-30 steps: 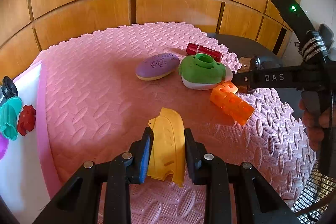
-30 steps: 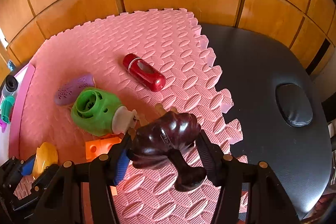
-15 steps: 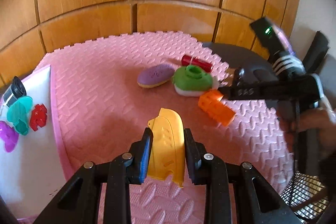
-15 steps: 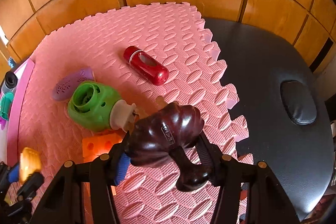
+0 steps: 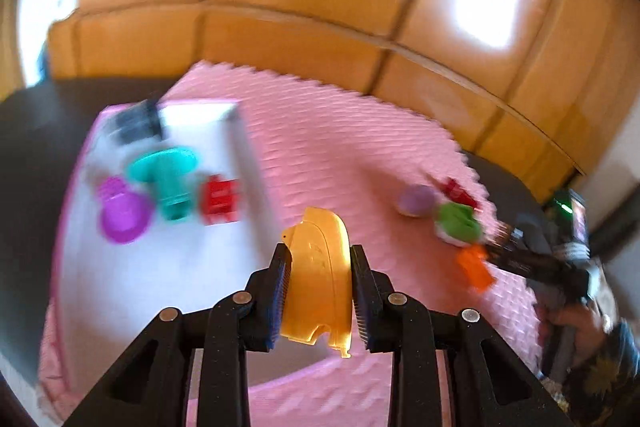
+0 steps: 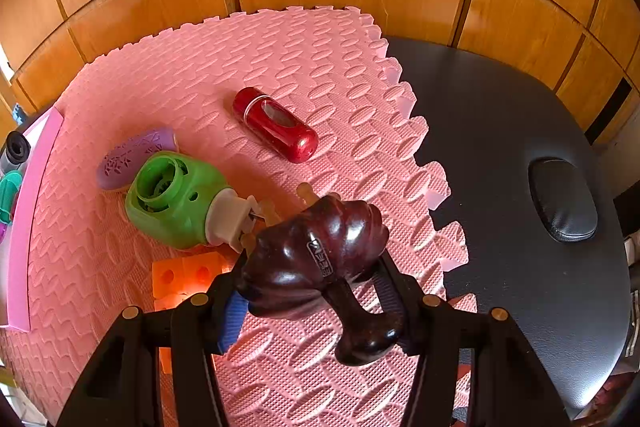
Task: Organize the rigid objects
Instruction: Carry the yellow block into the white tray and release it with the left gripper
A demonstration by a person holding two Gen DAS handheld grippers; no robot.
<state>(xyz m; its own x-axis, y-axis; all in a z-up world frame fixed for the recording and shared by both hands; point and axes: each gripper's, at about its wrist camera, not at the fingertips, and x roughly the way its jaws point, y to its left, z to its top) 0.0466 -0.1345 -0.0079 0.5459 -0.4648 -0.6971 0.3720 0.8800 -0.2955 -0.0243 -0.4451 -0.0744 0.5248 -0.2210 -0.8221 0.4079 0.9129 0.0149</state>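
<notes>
1. Two objects are in my grippers now: my left gripper [image 5: 319, 277] is clenched on a yellow plastic shell piece [image 5: 320, 279], lifted above the pink foam mat [image 5: 344, 155] near the white tray [image 5: 168, 267].
2. My right gripper [image 6: 316, 281] grasps a dark carved wooden piece [image 6: 320, 263] just above the mat; its pads press on both sides.
3. On the tray lie a purple piece [image 5: 122, 213], a teal piece [image 5: 168, 179], a red piece [image 5: 221, 199] and a dark blurred item [image 5: 134, 121].
4. On the mat remain a green and white toy [image 6: 180, 201], a purple oval [image 6: 134, 155], a red cylinder [image 6: 276, 125] and an orange block with holes [image 6: 186, 277].
5. I judge the step as carrying the yellow piece to the tray. Next, I should bring it over a free white area, lower it and open the jaws without hitting the red piece.
</notes>
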